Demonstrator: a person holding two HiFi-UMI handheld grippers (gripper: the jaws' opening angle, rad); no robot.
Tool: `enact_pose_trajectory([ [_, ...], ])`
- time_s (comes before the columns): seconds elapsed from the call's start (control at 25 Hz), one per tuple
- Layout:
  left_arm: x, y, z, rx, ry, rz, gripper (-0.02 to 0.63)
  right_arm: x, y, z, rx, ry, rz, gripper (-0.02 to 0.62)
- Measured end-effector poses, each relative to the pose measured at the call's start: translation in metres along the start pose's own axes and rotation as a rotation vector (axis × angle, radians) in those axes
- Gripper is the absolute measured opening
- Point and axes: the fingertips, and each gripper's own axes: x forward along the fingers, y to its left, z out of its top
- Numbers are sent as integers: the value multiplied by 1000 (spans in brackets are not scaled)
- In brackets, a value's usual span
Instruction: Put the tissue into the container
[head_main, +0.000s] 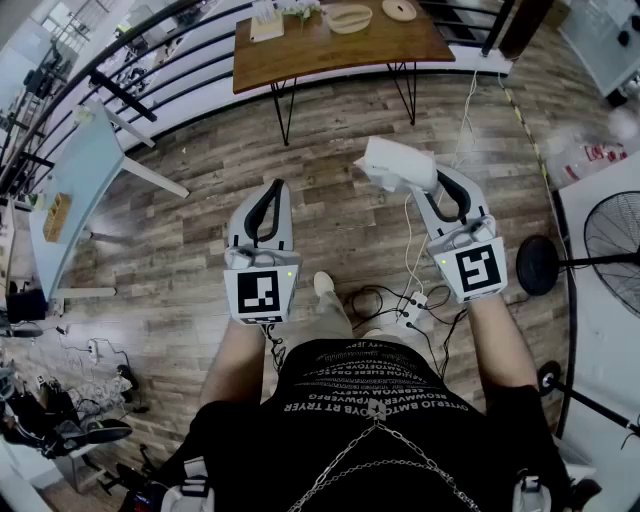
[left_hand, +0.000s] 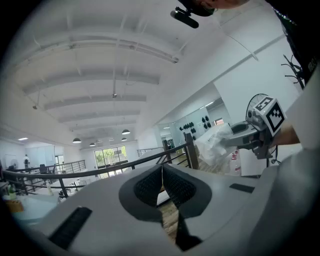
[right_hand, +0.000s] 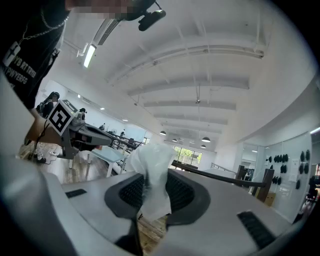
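A crumpled white tissue (head_main: 396, 163) hangs in the air above the wooden floor, pinched at the tip of my right gripper (head_main: 422, 187), which is shut on it. In the right gripper view the tissue (right_hand: 151, 177) fills the gap between the black pads and sticks up past them. My left gripper (head_main: 277, 187) is held level beside it, a hand's width to the left, shut with nothing in it; its pads meet in the left gripper view (left_hand: 161, 170). That view also catches the tissue (left_hand: 215, 143) at its right. No container can be told for sure.
A wooden table (head_main: 300, 55) on black legs stands ahead, carrying a shallow wooden bowl (head_main: 348, 17) and small items. A pale table (head_main: 85, 190) and a black railing (head_main: 150, 75) are at the left, a floor fan (head_main: 612, 235) at the right, and cables (head_main: 400, 305) lie on the floor.
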Motion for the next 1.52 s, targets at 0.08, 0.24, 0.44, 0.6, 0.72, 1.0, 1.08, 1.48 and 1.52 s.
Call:
enact_pose_trajectory([
  [0.08, 4, 17, -8, 6, 4, 13, 29, 11, 7, -3, 15, -7, -31, 104],
  [0.24, 12, 58, -23, -14, 7, 25, 29, 34, 21, -13, 58, 16, -66, 104],
  [0.44, 34, 108, -34, -11, 4, -7, 29, 66, 12, -17, 76, 66, -110, 106],
  [0.6, 55, 147, -40, -26, -10, -29, 29, 96, -4, -8, 93, 80, -166, 106],
  [0.72, 67, 170, -45, -36, -23, -31, 29, 116, -4, 1, 66, 78, -177, 106],
  [1.0, 95, 190, -66, -67, 0, -43, 29, 161, -17, 3, 54, 96, -162, 106],
  [1.08, 103, 192, -69, -73, 5, -35, 29, 168, -25, -1, 50, 100, -158, 107],
  [1.48, 188, 191, -54, -34, -3, -24, 29, 219, -88, -37, 118, 69, -142, 106],
  [1.52, 198, 189, -53, -32, 0, -27, 29, 225, -96, -39, 125, 69, -138, 106],
])
